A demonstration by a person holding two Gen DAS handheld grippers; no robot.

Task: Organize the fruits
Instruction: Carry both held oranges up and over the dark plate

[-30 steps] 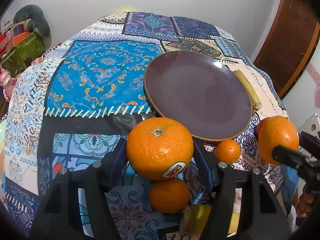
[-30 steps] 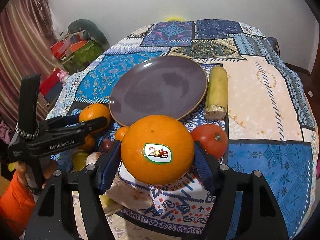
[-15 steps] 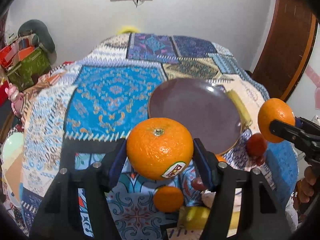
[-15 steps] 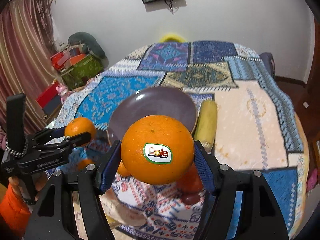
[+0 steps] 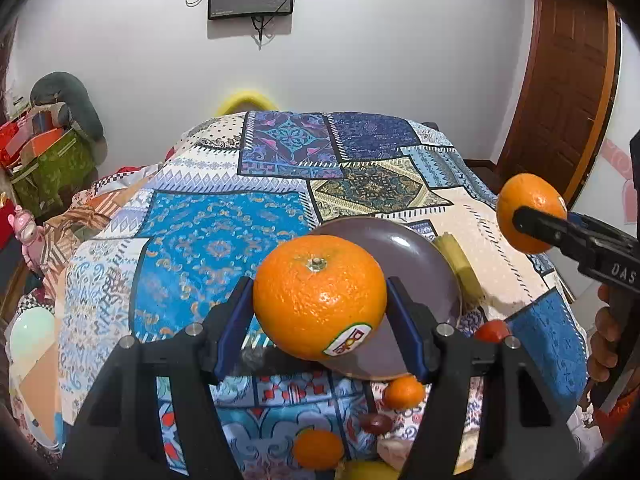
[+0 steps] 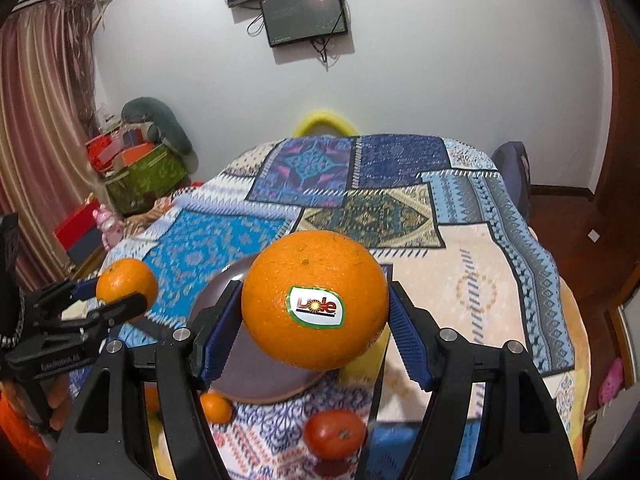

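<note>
My left gripper is shut on a large orange with a sticker, held high above the table. My right gripper is shut on another large orange with a Dole sticker, also held high. Each gripper shows in the other's view: the right one with its orange, the left one with its orange. A brown plate lies on the patchwork cloth below, partly hidden by the oranges; it also shows in the right wrist view.
Small oranges, a tomato, a dark small fruit and a yellow corn piece lie near the plate. The patchwork cloth covers the table. Boxes stand at far left.
Both grippers have risen well above the table with their oranges. The plate and loose fruit now look smaller and lower in both views.
</note>
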